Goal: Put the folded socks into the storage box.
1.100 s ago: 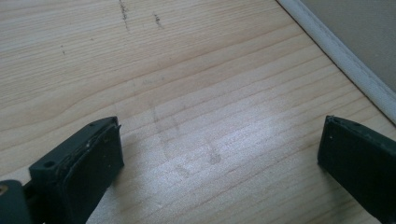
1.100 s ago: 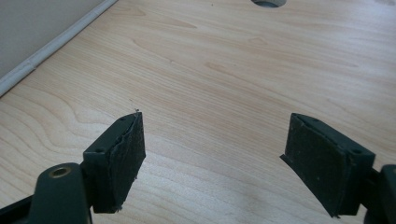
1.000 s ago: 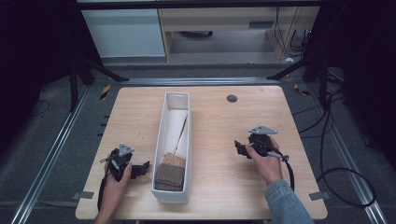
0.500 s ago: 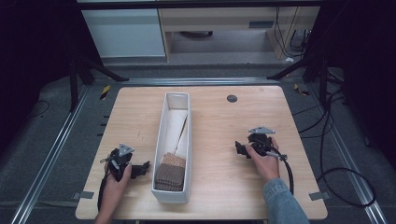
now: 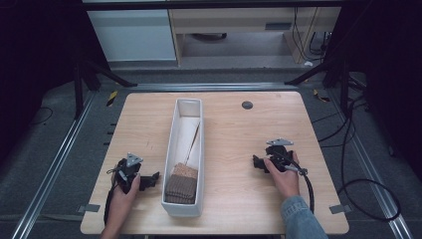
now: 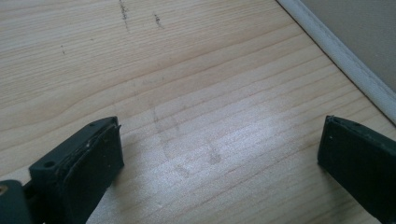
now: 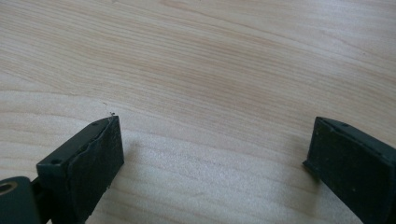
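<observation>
On the tabletop both grippers rest empty — left gripper and right gripper with jaws apart, the right's just opened onto nothing. Likely a pause between steps; next means reaching to the white bin between them, which holds brown stacked pieces

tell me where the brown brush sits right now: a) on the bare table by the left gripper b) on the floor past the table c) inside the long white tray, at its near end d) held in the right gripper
c: the brush lies inside the white tray at the end nearest the person, its thin handle pointing to the far end; both grippers rest on the table, apart from it.
</observation>
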Demonstrator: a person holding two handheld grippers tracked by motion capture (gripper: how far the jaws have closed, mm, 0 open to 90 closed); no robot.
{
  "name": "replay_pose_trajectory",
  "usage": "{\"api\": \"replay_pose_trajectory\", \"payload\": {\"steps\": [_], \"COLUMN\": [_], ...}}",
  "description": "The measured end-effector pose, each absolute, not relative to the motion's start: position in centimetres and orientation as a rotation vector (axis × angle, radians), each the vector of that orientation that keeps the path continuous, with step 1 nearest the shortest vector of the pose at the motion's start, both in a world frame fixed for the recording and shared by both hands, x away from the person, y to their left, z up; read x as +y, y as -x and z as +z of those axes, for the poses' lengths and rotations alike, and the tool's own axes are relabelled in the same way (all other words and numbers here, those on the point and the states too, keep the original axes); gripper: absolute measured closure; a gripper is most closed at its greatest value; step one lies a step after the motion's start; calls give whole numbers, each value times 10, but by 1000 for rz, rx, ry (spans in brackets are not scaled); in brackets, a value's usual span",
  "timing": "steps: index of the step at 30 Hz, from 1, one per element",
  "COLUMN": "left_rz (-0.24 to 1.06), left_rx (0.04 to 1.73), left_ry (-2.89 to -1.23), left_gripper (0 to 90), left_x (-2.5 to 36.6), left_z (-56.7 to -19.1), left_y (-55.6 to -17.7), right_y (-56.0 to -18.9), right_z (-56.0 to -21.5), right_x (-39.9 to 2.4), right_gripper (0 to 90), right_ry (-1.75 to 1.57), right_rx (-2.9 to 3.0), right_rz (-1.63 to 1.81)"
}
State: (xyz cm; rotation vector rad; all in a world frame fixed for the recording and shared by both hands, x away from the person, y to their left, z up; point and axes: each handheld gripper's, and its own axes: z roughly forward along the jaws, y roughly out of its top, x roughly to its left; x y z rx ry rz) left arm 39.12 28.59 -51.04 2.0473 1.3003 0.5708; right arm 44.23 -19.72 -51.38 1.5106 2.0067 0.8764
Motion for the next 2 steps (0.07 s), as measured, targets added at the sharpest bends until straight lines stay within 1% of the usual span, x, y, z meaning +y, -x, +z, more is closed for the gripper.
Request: {"api": "replay_pose_trajectory", "payload": {"steps": [2], "left_rz": [571], "left_rx": [1300], "left_ry": [-2047], "left_gripper": [0], "left_x": [286], "left_z": [-510], "left_y": [-391], "right_y": [-442], "right_z": [-514], "right_x": [-198], "right_gripper": [19], "right_ry": [-1512], "right_rx": [2005], "right_rz": [865]}}
